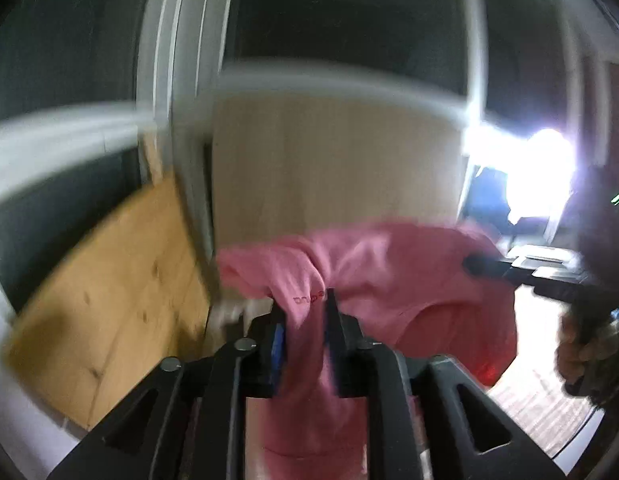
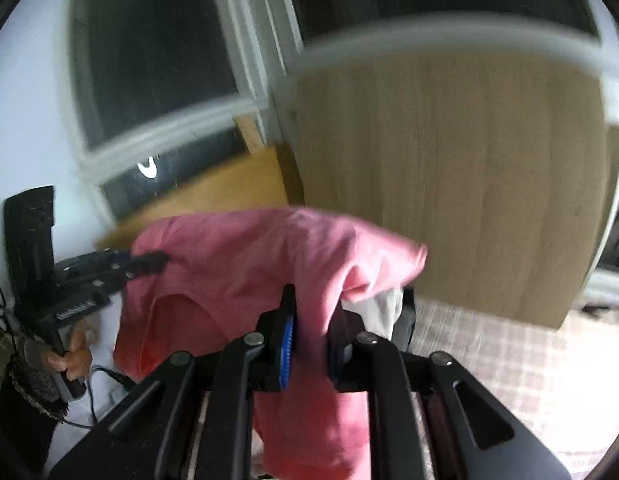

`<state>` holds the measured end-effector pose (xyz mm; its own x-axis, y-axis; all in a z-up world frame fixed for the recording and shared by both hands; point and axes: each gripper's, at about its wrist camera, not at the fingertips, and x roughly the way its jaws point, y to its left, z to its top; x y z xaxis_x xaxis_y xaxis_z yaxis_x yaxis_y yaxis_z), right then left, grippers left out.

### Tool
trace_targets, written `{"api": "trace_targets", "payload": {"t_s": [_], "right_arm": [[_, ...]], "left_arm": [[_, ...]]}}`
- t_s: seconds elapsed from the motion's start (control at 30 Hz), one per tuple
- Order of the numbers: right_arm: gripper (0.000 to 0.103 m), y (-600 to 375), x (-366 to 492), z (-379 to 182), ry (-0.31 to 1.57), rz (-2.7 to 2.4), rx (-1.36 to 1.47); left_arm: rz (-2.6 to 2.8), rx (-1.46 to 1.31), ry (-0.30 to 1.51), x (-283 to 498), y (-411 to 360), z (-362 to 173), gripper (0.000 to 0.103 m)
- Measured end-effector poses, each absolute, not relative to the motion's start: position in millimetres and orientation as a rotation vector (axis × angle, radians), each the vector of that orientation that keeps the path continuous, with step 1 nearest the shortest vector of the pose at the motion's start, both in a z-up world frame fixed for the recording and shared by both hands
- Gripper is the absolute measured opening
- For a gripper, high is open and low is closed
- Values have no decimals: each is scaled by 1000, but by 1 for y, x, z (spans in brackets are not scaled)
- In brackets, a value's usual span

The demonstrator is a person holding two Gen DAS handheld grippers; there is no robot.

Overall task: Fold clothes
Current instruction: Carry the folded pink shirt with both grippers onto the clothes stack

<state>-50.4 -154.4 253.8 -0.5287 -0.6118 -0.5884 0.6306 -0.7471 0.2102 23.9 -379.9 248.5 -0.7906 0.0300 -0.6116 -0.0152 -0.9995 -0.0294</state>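
A pink garment (image 1: 389,272) hangs in the air, stretched between both grippers. In the left wrist view my left gripper (image 1: 305,300) has the pink cloth filling the gap between its blue-padded fingers, and the cloth runs down behind them. My right gripper (image 1: 473,264) enters from the right and meets the garment's far edge. In the right wrist view the pink garment (image 2: 249,256) is bunched between the fingers of my right gripper (image 2: 313,304). My left gripper (image 2: 161,258), held by a hand (image 2: 69,360), reaches the cloth's left edge. Both views are blurred.
A light wooden panel (image 2: 449,180) stands ahead under white window frames with dark panes. An orange-brown board (image 1: 109,300) leans at the left. A checked cloth surface (image 2: 509,360) lies below right. A white cloth (image 2: 381,312) shows under the garment. Strong light (image 1: 529,172) glares at the right.
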Motion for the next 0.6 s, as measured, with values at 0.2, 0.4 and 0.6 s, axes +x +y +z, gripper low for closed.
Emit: {"api": "trace_targets", "payload": {"t_s": [0.2, 0.4, 0.6], "right_arm": [[46, -120, -98, 208, -142, -2159, 1071], [48, -107, -154, 194, -305, -2175, 1132], [48, -149, -190, 178, -225, -2201, 1152]], "left_arm": [[2944, -1178, -212, -15, -427, 206, 23], [2881, -1134, -205, -46, -420, 211, 25], [2764, -1121, -23, -53, -356, 201, 32]]}}
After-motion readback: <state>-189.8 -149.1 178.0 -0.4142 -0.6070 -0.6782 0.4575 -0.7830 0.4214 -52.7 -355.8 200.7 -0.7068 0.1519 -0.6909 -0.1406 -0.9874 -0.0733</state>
